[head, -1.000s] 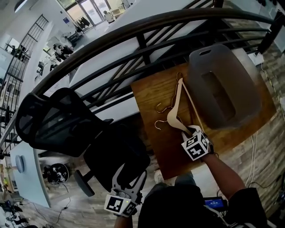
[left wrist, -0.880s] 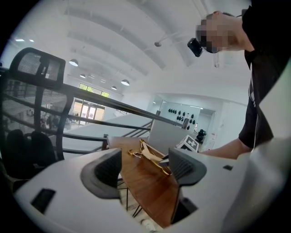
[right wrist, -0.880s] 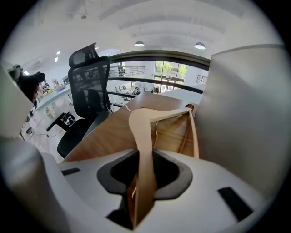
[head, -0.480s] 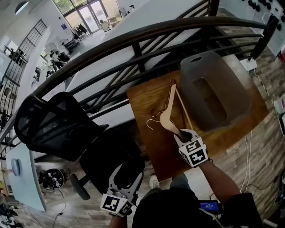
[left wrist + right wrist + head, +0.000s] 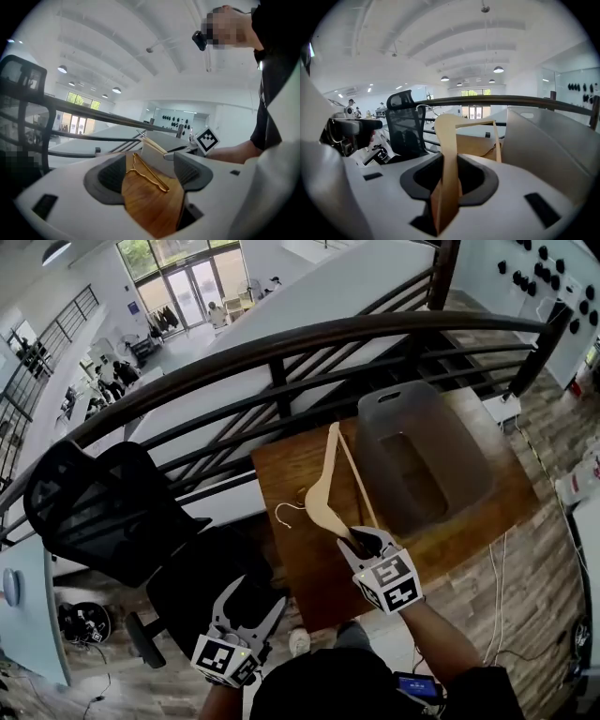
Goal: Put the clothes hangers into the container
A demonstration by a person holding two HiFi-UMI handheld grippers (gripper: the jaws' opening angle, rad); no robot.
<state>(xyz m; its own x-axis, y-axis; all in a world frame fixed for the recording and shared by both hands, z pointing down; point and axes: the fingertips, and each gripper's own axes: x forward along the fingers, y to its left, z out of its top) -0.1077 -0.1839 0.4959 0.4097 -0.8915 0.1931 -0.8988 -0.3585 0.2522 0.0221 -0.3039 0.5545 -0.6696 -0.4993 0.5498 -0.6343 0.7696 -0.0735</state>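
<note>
A pale wooden hanger (image 5: 327, 495) hangs lifted over the wooden table (image 5: 291, 451), its metal hook (image 5: 284, 511) pointing left. My right gripper (image 5: 361, 542) is shut on one arm of it; in the right gripper view the hanger (image 5: 447, 136) stands upright between the pads. The grey translucent container (image 5: 417, 460) stands on the table just right of the hanger and looks empty. My left gripper (image 5: 246, 613) stays low at the left, off the table, open with nothing in it. Past its jaws, a thin gold wire hanger (image 5: 140, 168) lies on the table.
A black mesh office chair (image 5: 103, 512) stands left of the table, under my left gripper. A dark metal railing (image 5: 281, 343) runs behind the table. Cables lie on the wood floor (image 5: 525, 549) to the right.
My right gripper has risen with the wooden hanger, lifting it off the table. My left gripper has come up a little.
</note>
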